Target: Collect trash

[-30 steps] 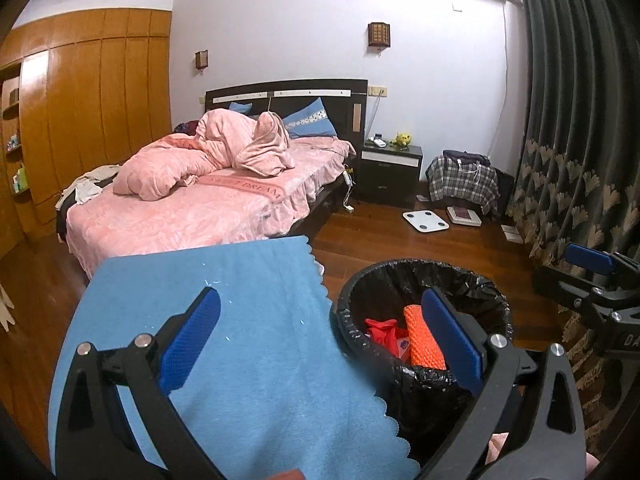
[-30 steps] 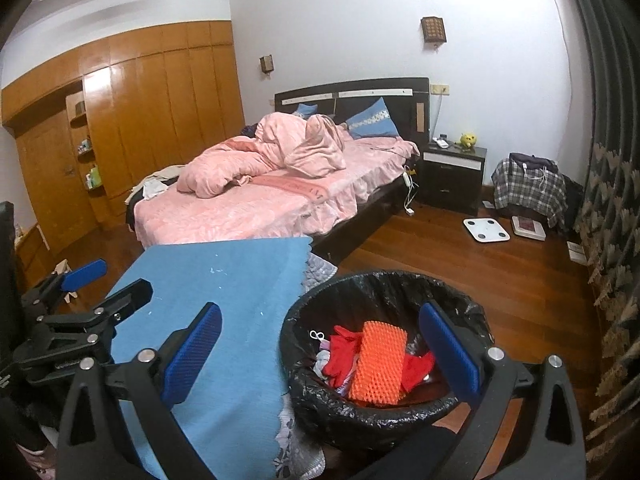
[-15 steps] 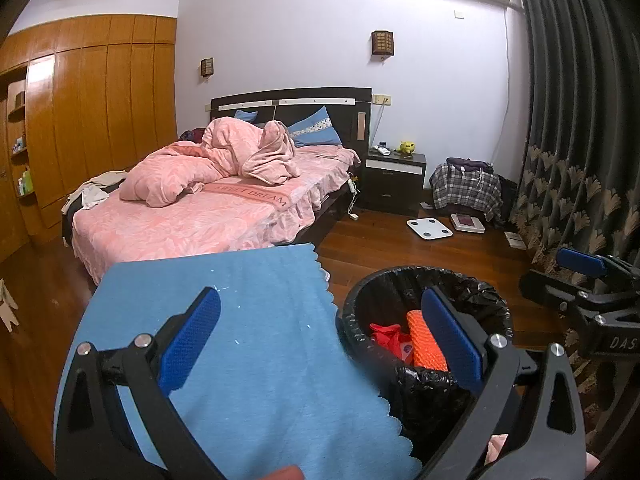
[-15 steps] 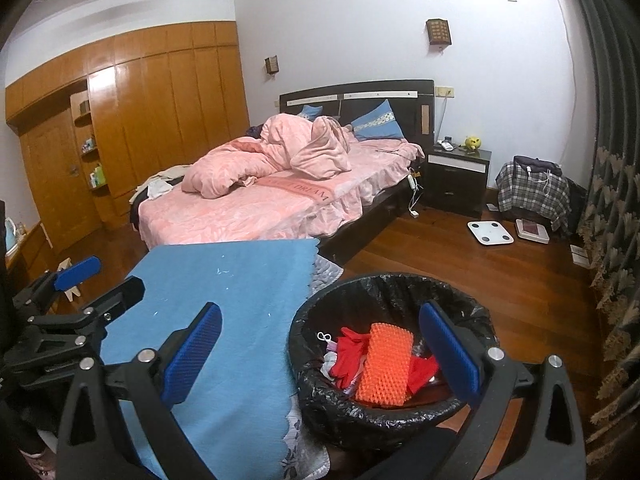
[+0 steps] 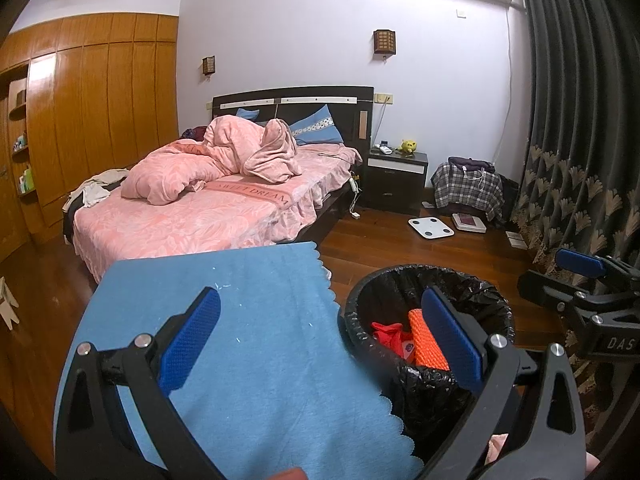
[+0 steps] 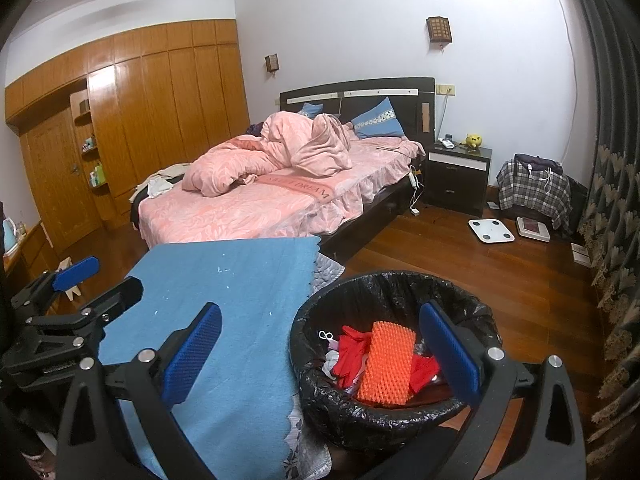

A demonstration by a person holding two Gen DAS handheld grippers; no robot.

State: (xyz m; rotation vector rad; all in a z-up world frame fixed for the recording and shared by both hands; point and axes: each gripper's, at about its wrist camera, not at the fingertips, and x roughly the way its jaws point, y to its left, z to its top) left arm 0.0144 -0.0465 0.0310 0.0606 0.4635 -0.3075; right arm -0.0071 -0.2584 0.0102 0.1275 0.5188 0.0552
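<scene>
While the bed (image 6: 256, 208) fills the room behind, I take the bin (image 6: 394, 420) as my landmark: the blue cloth (image 6: 224, 304) lies just left of it, bare but for tiny white specks. Inside the bin sit red scraps (image 6: 350, 354) and an orange mesh piece (image 6: 386, 362), so I judge the collecting nearly or wholly done. My left gripper (image 5: 320, 346) and right gripper (image 6: 320, 354) hover before the bin, jaws wide apart, holding nothing.
</scene>
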